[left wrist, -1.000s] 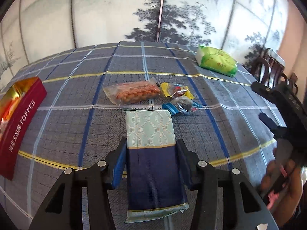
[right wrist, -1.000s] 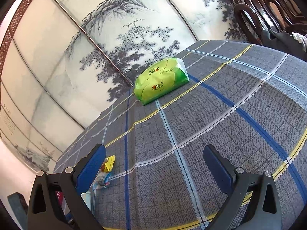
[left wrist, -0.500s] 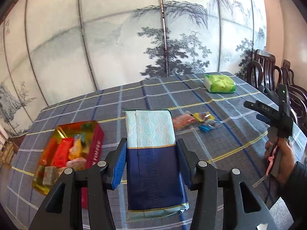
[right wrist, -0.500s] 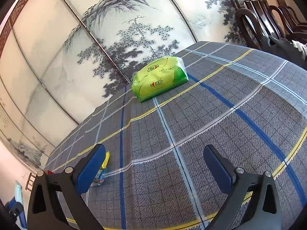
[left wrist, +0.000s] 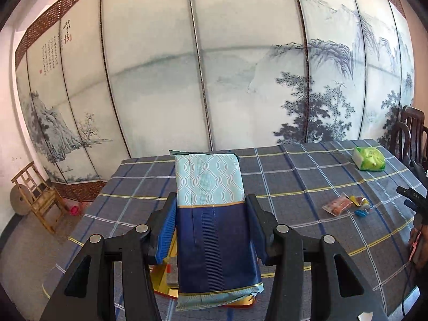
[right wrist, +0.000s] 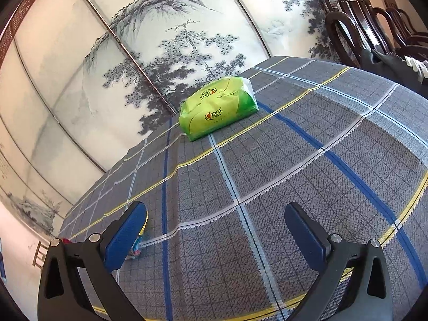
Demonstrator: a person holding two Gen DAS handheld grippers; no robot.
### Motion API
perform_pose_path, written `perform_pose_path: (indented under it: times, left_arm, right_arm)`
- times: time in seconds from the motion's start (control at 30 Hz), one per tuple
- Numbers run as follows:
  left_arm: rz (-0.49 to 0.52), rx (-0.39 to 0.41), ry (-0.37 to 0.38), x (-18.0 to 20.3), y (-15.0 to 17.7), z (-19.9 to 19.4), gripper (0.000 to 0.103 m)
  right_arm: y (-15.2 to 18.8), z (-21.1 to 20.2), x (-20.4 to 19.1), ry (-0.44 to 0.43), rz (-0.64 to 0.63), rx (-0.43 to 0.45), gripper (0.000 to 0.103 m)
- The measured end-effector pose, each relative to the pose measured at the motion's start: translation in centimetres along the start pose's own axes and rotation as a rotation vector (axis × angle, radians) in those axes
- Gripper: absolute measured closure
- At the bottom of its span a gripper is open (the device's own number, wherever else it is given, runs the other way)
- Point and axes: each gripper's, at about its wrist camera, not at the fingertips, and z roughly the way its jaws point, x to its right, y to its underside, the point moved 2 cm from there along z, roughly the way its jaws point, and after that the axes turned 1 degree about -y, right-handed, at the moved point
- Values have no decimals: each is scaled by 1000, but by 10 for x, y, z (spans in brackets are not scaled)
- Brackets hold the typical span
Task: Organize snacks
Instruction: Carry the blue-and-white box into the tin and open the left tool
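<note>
Right now my left gripper pinches a tall blue and pale-teal snack packet by its two long sides, the blue pads pressed against its dark lower half. The packet stands lifted over the near edge of the plaid tablecloth, and a gold-rimmed box peeks out just beneath it. Far to the right lie a clear bag of orange snacks and small yellow and blue wrapped candies, close together; a green tissue pack sits near the far right corner, well apart from them. My right gripper hangs with its fingers spread wide and nothing between them, low over bare cloth. Ahead of it I see open cloth up to the green tissue pack, with dark wooden chairs past the table edge.
</note>
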Motion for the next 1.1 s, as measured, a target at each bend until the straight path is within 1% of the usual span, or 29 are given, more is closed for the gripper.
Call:
perform_pose_path:
  times: [0.1, 0.2, 0.33, 0.57, 0.63, 0.73, 0.8, 0.93, 1.1]
  left_arm:
    - [-29, 0, -12, -17, -4, 5, 58]
    - [-59, -19, -6, -28, -4, 17, 58]
    - [-87, -76, 6, -35, 5, 43, 58]
    - [-67, -170, 10, -31, 31, 86, 58]
    - [-59, -208, 17, -32, 38, 99, 58]
    - [-37, -250, 8, -32, 47, 117, 58]
    - [-39, -268, -2, -34, 50, 128, 58]
    - [-64, -313, 6, -41, 51, 149, 58]
    - [-48, -381, 10, -33, 56, 176, 58]
  right_arm:
    - [0, 1, 0, 5, -1, -3, 0]
    - [0, 1, 0, 6, -1, -3, 0]
    - [0, 2, 1, 9, 1, -3, 0]
    - [2, 5, 3, 17, 2, -9, 0]
    - [2, 5, 4, 19, 3, -10, 0]
    - [2, 6, 4, 22, 2, -14, 0]
    - [2, 6, 4, 22, 2, -13, 0]
    - [2, 6, 3, 23, 2, -14, 0]
    - [2, 7, 3, 24, 3, -14, 0]
